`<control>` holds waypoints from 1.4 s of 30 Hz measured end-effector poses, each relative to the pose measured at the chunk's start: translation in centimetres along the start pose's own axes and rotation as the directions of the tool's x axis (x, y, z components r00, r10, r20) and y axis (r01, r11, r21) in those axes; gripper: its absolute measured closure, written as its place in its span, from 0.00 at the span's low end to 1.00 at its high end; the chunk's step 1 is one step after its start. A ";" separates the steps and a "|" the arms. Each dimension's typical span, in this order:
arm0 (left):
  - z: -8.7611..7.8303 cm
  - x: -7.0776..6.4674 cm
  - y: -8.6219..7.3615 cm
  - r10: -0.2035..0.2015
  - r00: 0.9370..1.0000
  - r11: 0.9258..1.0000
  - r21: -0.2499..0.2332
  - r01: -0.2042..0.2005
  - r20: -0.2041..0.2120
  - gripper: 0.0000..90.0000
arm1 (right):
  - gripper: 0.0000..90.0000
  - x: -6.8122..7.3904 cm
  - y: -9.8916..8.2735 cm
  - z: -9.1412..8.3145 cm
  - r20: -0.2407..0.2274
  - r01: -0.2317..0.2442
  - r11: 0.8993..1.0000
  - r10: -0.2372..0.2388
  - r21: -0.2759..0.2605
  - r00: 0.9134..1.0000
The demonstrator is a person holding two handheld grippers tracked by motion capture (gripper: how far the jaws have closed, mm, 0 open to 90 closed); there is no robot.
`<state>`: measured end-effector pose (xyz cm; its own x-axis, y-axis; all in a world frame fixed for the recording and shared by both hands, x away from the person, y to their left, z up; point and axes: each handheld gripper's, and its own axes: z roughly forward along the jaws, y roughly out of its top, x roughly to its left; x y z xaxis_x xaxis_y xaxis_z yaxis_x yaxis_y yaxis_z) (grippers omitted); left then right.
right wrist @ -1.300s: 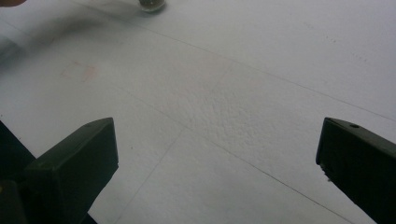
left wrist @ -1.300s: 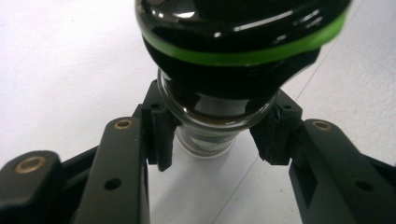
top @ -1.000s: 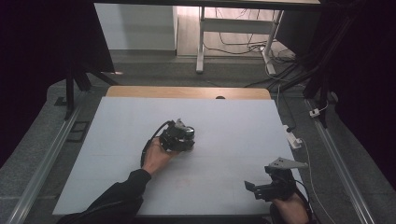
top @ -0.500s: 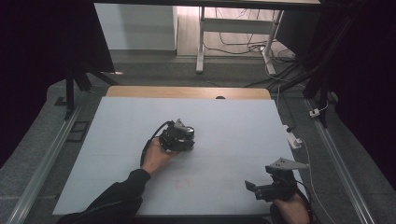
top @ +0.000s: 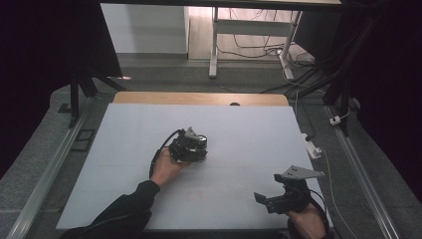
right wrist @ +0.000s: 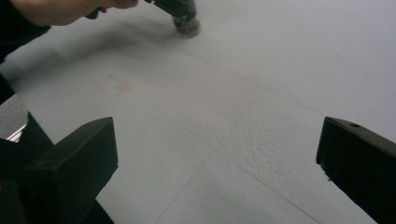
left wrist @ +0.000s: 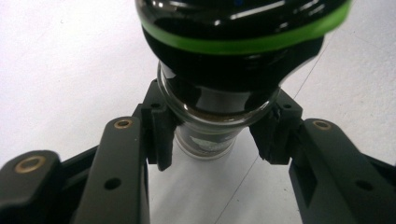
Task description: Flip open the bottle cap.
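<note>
A dark glass bottle (left wrist: 219, 100) with a black cap and a green band stands on the white table (top: 259, 129). My left gripper (left wrist: 215, 135) is shut on it, with the jaw pads (left wrist: 161, 135) pressed on either side of its glass body. In the high view the left gripper (top: 191, 145) sits near the middle of the table, with a hand behind it. The bottle's base (right wrist: 187, 25) touches the table at the top of the right gripper view. My right gripper (top: 264, 199) is open near the front right edge, with nothing between its jaws (right wrist: 215, 158).
A faint pink stain (right wrist: 114, 85) marks the table between the two grippers. A wooden strip (top: 199, 98) borders the far edge. A white power strip (top: 313, 149) and cables lie off the right side. Metal rails (top: 54, 164) run along both sides.
</note>
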<state>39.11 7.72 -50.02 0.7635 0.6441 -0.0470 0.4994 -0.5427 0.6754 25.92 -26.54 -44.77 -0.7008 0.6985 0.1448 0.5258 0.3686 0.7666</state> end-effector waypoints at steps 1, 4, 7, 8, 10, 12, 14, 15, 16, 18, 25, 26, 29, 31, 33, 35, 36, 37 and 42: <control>0.0 0.0 0.0 0.001 1.000 1.000 -0.001 -0.001 0.001 0.60 | 0.00 0.0 0.0 0.0 0.000 0.000 1.000 0.000 0.000 1.000; 0.0 0.0 -0.1 0.002 1.000 1.000 -0.003 -0.002 0.003 0.60 | 0.00 0.4 0.5 0.4 -0.030 0.003 1.000 -0.003 -0.008 1.000; 0.0 0.1 -0.1 0.006 1.000 1.000 -0.003 -0.006 0.002 0.60 | 0.00 0.7 1.0 0.7 -0.041 0.025 1.000 -0.026 -0.015 0.999; 0.0 0.0 -0.1 0.007 1.000 1.000 -0.005 -0.007 0.003 0.60 | 0.00 0.9 1.2 0.8 -0.044 0.029 0.999 -0.030 -0.015 0.999; 0.0 0.0 -0.1 0.006 1.000 1.000 -0.008 -0.006 0.002 0.60 | 0.00 1.0 1.4 0.9 -0.045 0.035 0.999 -0.036 -0.019 0.998; 0.0 0.0 -0.2 0.007 1.000 1.000 -0.009 -0.007 0.002 0.60 | 0.00 1.3 1.9 1.1 -0.020 0.045 0.998 -0.046 -0.037 0.999; 0.0 0.0 -0.2 0.007 1.000 1.000 -0.009 -0.007 0.001 0.60 | 0.00 1.4 2.1 1.2 -0.012 0.050 0.998 -0.051 -0.046 0.999; 0.0 0.0 -0.2 0.008 1.000 1.000 -0.010 -0.008 0.001 0.60 | 0.00 1.5 2.4 1.2 -0.008 0.054 0.997 -0.054 -0.053 0.999; 0.0 0.0 -0.2 0.009 1.000 1.000 -0.009 -0.009 0.002 0.60 | 0.00 1.7 2.8 1.4 -0.013 0.059 0.996 -0.060 -0.062 0.998; 0.0 0.0 -0.2 0.009 1.000 1.000 -0.009 -0.009 0.002 0.60 | 0.00 1.9 3.2 1.7 -0.029 0.065 0.996 -0.067 -0.068 0.997; 0.0 0.1 -0.2 0.011 1.000 1.000 -0.011 -0.011 0.003 0.60 | 0.00 2.5 4.3 2.9 -0.051 0.112 0.992 -0.116 -0.061 0.992; 0.0 0.1 -0.2 0.011 1.000 1.000 -0.011 -0.011 0.003 0.60 | 0.00 2.6 4.5 3.1 -0.055 0.117 0.991 -0.120 -0.060 0.991; 0.0 0.1 -0.2 0.011 1.000 1.000 -0.012 -0.011 0.004 0.60 | 0.00 2.8 5.0 3.8 -0.071 0.126 0.991 -0.130 -0.049 0.989; 0.0 0.1 -0.2 0.010 1.000 1.000 -0.012 -0.010 0.003 0.60 | 0.00 2.9 5.3 4.2 -0.098 0.115 0.992 -0.119 -0.053 0.988; 0.0 0.1 -0.2 0.010 1.000 1.000 -0.012 -0.010 0.003 0.60 | 0.00 3.0 5.5 4.6 -0.132 0.096 0.994 -0.103 -0.059 0.986; 0.0 0.1 -0.2 0.010 1.000 1.000 -0.013 -0.010 0.003 0.60 | 0.00 3.0 5.6 4.9 -0.138 0.094 0.994 -0.100 -0.053 0.985; 0.0 0.1 -0.2 0.011 1.000 1.000 -0.013 -0.011 0.004 0.60 | 0.00 3.0 5.9 5.5 -0.144 0.110 0.993 -0.114 -0.040 0.983; 0.0 0.1 -0.2 0.011 1.000 1.000 -0.013 -0.010 0.004 0.60 | 0.00 3.0 5.9 5.5 -0.144 0.110 0.993 -0.114 -0.040 0.983; 0.0 0.1 -0.3 0.011 1.000 1.000 -0.015 -0.011 0.004 0.60 | 0.00 3.1 6.3 6.7 -0.147 0.119 0.993 -0.121 -0.021 0.982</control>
<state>39.04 7.90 -50.23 0.7705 0.6360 -0.0421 0.4844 -0.5415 0.6871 30.28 -17.95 -43.64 -0.8226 0.5508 0.1414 0.4282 0.4364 0.7913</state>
